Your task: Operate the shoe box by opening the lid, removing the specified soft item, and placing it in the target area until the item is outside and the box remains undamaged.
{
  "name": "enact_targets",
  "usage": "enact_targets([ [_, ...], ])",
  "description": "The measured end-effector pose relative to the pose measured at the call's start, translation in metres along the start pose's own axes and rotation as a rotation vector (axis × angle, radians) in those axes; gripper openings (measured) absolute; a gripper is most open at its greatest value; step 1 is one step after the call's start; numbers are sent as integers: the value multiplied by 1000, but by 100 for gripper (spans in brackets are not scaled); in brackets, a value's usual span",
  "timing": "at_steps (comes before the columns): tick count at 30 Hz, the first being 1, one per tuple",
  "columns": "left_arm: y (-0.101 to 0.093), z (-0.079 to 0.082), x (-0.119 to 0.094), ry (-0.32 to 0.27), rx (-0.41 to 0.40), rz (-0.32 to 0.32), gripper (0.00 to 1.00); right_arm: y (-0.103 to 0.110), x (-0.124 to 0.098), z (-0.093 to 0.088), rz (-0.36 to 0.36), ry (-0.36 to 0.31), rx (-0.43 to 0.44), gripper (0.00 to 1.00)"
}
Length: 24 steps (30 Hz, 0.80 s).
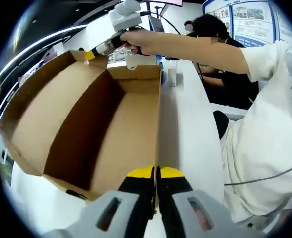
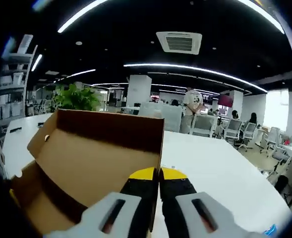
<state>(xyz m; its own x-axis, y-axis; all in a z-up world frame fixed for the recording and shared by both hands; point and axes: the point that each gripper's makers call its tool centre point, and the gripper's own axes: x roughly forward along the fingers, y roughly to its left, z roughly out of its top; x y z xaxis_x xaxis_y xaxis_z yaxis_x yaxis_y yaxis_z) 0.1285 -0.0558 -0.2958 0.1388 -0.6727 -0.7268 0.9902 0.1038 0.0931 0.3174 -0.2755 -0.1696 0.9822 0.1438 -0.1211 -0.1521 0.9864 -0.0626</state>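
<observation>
Open cardboard shoe box (image 1: 111,124) sits on the white desk (image 1: 190,129). Left hand-held gripper (image 1: 154,173) pinches the box's near wall, jaws nearly together; right hand-held gripper (image 2: 159,174) pinches another edge the same way.

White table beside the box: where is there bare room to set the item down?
White table lies bare between the cardboard box and the person's shirt. Crowded at its far end, around the clear container.

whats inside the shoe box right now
In the left gripper view the shoe box shows bare brown cardboard floor and walls, no soft item visible. The near corner under the left gripper is covered, so that spot cannot be checked.
</observation>
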Motion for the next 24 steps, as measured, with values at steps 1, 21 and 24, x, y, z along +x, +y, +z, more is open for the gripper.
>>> enact_targets([
  [1,2,0,0,6,-12,13,1,2,-5,2,9,-4,32,0],
  [21,13,2,1,-27,148,84,5,5,-42,-21,17,38,-14,0],
  [24,11,2,0,-49,142,101,6,5,-48,-25,7,36,-24,0],
])
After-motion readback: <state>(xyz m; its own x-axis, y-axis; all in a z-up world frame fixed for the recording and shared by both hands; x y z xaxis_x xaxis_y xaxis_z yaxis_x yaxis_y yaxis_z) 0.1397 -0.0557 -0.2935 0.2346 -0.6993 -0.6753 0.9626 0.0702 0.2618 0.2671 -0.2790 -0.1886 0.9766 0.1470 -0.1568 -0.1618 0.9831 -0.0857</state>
